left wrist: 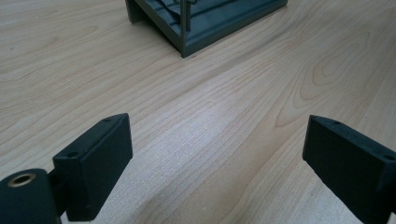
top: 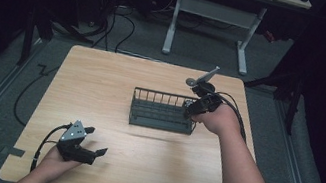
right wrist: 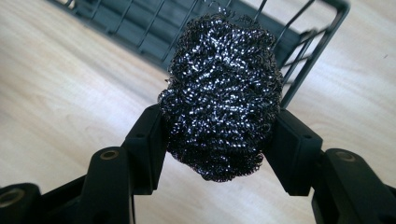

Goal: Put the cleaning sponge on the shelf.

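Note:
A dark steel-wool scourer [right wrist: 222,95] is pinched between the two black jaws of my right gripper [right wrist: 219,140], which is shut on it. In the high view my right gripper [top: 193,108] hovers at the right end of a dark grey wire rack [top: 147,114] in the middle of the wooden table [top: 102,81]. The rack's wires and tray [right wrist: 299,51] lie just behind the scourer. My left gripper [top: 97,142] rests near the table's front left, open, with bare wood between its jaws [left wrist: 215,158]. The rack's corner [left wrist: 196,28] lies ahead of it.
A grey three-cornered plate [top: 75,132] tops the left gripper and a cable [top: 42,144] trails off the front edge. A white-legged desk [top: 215,14] stands on the floor beyond the table, with cables [top: 122,23] lying on the floor.

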### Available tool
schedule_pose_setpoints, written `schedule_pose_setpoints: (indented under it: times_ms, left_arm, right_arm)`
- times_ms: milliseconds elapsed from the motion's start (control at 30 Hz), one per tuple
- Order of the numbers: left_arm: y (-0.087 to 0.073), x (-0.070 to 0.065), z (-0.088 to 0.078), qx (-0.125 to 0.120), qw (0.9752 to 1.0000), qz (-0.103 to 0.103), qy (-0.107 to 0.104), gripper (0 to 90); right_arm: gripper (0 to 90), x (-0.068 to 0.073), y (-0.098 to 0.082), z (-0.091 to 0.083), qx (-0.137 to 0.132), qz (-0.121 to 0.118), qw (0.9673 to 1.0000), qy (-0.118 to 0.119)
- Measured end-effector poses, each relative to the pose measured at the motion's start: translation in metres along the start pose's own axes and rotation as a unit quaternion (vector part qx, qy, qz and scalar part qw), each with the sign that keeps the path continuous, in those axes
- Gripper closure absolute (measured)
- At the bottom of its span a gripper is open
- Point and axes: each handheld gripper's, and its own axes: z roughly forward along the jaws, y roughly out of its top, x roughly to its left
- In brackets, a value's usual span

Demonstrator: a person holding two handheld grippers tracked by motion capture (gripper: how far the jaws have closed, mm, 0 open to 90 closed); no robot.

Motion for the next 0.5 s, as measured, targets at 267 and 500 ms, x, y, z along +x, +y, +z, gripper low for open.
schedule_pose_setpoints:
  times_ms: [267,500]
  left_arm:
    - [0.000,0.002,-0.001,-0.002,1.0000,-0.003,0.000,9.0]
    - [0.001,0.001,-0.001,-0.002,1.0000,-0.002,-0.004,9.2]
  right_arm:
    - [43.2,-0.006,0.019,0.013,0.009,0.012,0.9999,-0.005]
    - [43.1,-0.008,0.028,0.024,0.020,0.026,0.9993,-0.016]
